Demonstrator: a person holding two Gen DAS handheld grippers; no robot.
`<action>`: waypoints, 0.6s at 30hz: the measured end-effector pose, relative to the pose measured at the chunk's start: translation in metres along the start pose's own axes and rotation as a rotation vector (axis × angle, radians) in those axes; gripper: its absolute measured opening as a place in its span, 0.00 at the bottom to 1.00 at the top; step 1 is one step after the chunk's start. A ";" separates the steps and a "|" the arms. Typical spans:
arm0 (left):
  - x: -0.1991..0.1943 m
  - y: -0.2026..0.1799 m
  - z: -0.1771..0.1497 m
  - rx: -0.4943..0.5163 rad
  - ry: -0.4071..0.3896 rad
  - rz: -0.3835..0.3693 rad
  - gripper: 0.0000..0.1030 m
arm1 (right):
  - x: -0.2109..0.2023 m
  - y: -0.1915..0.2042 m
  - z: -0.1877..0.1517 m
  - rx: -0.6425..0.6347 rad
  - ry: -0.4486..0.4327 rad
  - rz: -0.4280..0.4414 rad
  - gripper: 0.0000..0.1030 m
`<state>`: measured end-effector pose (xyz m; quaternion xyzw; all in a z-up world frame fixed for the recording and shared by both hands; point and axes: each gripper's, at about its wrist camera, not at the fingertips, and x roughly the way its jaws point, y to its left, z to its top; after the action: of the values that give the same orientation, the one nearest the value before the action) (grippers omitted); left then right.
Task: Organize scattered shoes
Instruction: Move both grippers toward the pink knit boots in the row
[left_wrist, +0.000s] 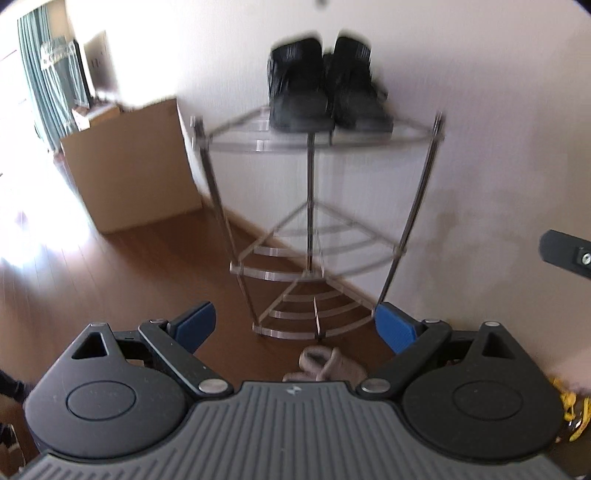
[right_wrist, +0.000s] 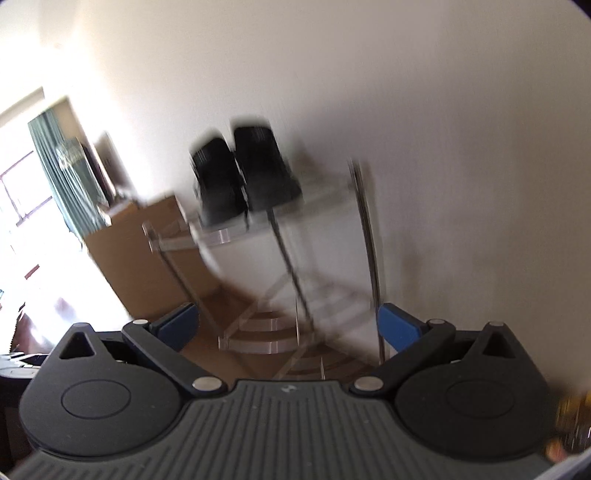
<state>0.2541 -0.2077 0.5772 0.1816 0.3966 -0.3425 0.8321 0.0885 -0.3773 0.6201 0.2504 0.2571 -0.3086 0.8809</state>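
A pair of black shoes (left_wrist: 325, 88) stands side by side on the top shelf of a clear three-tier corner rack (left_wrist: 402, 133) against the white wall. The same black shoes (right_wrist: 243, 181) and rack (right_wrist: 225, 232) appear blurred in the right wrist view. A beige shoe (left_wrist: 325, 363) lies on the wooden floor just in front of the rack's foot, below my left gripper (left_wrist: 295, 326). That gripper is open, its blue pads wide apart and empty. My right gripper (right_wrist: 290, 325) is also open and empty, well short of the rack.
A brown cardboard box (left_wrist: 129, 173) stands left of the rack against the wall. Green curtains (left_wrist: 44, 85) hang by a bright window at far left. Part of the other gripper (left_wrist: 565, 253) shows at the right edge. Something yellow (left_wrist: 570, 410) lies at lower right.
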 end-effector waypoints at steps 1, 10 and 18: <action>0.008 0.004 -0.008 -0.003 0.024 0.005 0.93 | 0.004 -0.005 -0.004 0.009 0.024 -0.001 0.99; 0.088 0.069 -0.122 -0.089 0.334 0.112 0.93 | 0.097 -0.038 -0.122 -0.067 0.469 -0.093 0.99; 0.166 0.119 -0.222 -0.058 0.483 0.103 0.92 | 0.164 0.007 -0.267 -0.267 0.622 -0.094 0.98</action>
<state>0.2952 -0.0674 0.3128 0.2542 0.5840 -0.2349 0.7343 0.1250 -0.2802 0.3243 0.2029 0.5631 -0.2214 0.7699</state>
